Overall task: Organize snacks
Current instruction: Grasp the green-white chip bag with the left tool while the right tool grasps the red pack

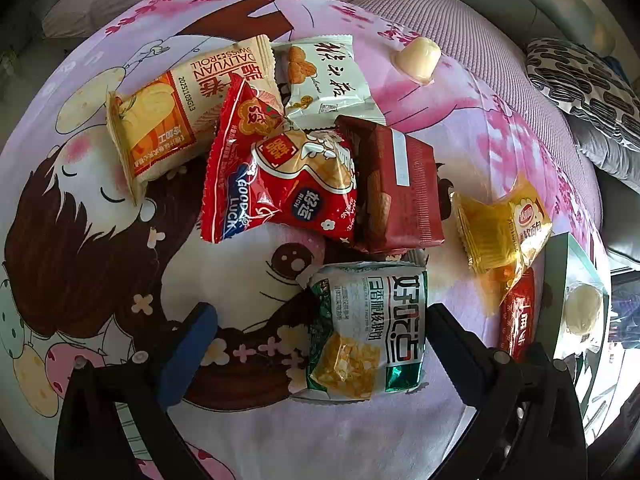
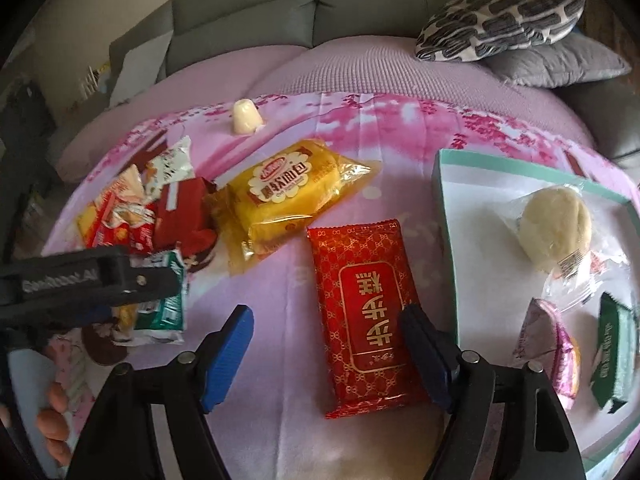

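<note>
Several snack packs lie on a pink cartoon cloth (image 1: pixel 100 240). My left gripper (image 1: pixel 320 328) is open, its jaws either side of a green-and-white pack (image 1: pixel 364 332). Behind it lie a red pack (image 1: pixel 280 184), a brown pack (image 1: pixel 400 188), a swiss roll (image 1: pixel 180 112) and a white pack (image 1: pixel 324 80). My right gripper (image 2: pixel 328 340) is open around a red patterned pack (image 2: pixel 364 312). A yellow bread pack (image 2: pixel 288 196) lies beyond it. A white box (image 2: pixel 480 240) at right holds a round bun (image 2: pixel 556 228), a purple pack (image 2: pixel 548 344) and a green pack (image 2: pixel 616 352).
A small jelly cup (image 2: pixel 246 118) stands at the cloth's far edge. A grey sofa back (image 2: pixel 280 20) and patterned cushions (image 2: pixel 504 16) lie behind. The left gripper's body (image 2: pixel 80 280) shows at left in the right wrist view.
</note>
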`<state>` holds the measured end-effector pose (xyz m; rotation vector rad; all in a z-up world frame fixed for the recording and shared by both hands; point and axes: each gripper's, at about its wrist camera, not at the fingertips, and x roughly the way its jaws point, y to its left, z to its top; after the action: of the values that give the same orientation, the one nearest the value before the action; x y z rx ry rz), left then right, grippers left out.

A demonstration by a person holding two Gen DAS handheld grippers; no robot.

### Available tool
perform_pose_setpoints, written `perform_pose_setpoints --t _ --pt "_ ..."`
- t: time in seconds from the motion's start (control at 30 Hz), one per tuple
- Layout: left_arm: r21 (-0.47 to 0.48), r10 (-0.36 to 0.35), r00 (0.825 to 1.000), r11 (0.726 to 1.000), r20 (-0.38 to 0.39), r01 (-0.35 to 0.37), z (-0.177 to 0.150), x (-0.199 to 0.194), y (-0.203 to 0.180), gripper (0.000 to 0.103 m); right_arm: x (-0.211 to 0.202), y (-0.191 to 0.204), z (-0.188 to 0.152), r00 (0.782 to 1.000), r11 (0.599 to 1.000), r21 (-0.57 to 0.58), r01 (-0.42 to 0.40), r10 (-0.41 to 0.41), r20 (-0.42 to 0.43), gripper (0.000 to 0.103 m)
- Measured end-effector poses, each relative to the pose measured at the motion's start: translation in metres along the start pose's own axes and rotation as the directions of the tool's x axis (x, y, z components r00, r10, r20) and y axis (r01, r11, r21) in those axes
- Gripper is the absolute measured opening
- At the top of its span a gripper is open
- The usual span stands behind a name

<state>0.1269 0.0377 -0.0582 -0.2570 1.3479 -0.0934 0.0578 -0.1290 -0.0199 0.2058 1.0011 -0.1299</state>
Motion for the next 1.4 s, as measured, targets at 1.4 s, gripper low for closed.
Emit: perform_pose_setpoints --t 1.4 --pt "0.053 -0.016 1.000 0.998 -0.018 0.017 -0.001 0.002 -0.002 0.102 0.038 0.009 0.039 0.978 0.987 -0.113 0.117 -0.135 -0.158 0.077"
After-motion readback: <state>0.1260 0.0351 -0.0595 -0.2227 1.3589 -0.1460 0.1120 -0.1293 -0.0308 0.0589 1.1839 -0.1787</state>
